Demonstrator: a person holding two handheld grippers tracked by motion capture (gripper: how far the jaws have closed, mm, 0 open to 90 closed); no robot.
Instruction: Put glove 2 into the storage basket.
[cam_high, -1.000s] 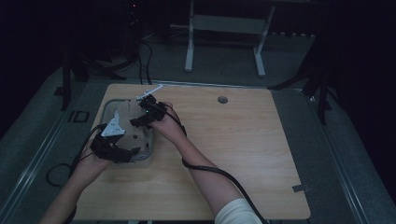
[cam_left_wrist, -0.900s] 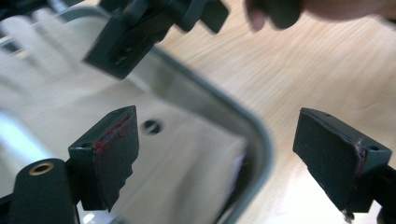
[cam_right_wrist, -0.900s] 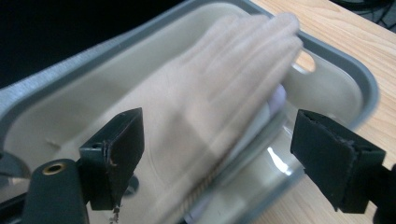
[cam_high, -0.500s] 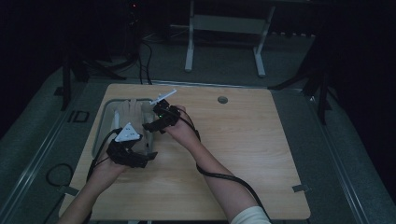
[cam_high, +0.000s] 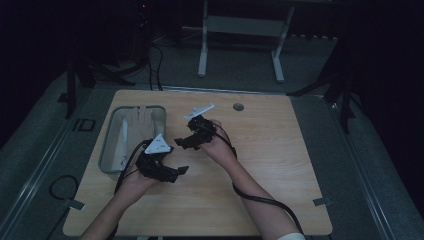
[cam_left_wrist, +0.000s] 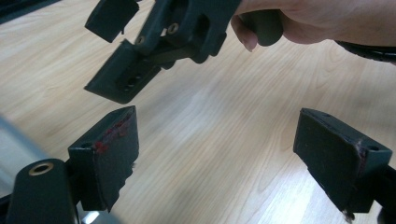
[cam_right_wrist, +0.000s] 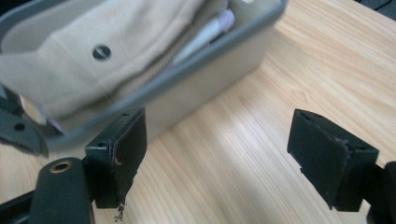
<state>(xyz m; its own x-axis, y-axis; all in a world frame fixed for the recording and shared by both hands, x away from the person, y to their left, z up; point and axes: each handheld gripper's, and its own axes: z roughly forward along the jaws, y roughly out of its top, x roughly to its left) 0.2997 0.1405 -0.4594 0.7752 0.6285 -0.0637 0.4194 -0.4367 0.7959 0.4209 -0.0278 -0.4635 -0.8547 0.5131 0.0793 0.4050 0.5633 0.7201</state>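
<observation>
A grey tray sits at the table's left and holds a beige zipped pouch and a white pen. Just right of the tray my left gripper hovers over bare wood, jaws open and empty. A little farther back and right, my right gripper points toward the tray, also open with nothing between its jaws. In the right gripper view the tray wall, pouch and pen lie close ahead. The left gripper view shows the right gripper held in a hand.
The wooden table has a round cable hole near its far edge. Black cables trail from both grippers toward the near edge. A white desk frame stands on the dark floor beyond the table.
Both hands have moved right, off the tray and over bare wood. The tray with the pouch and pen now lies uncovered.
</observation>
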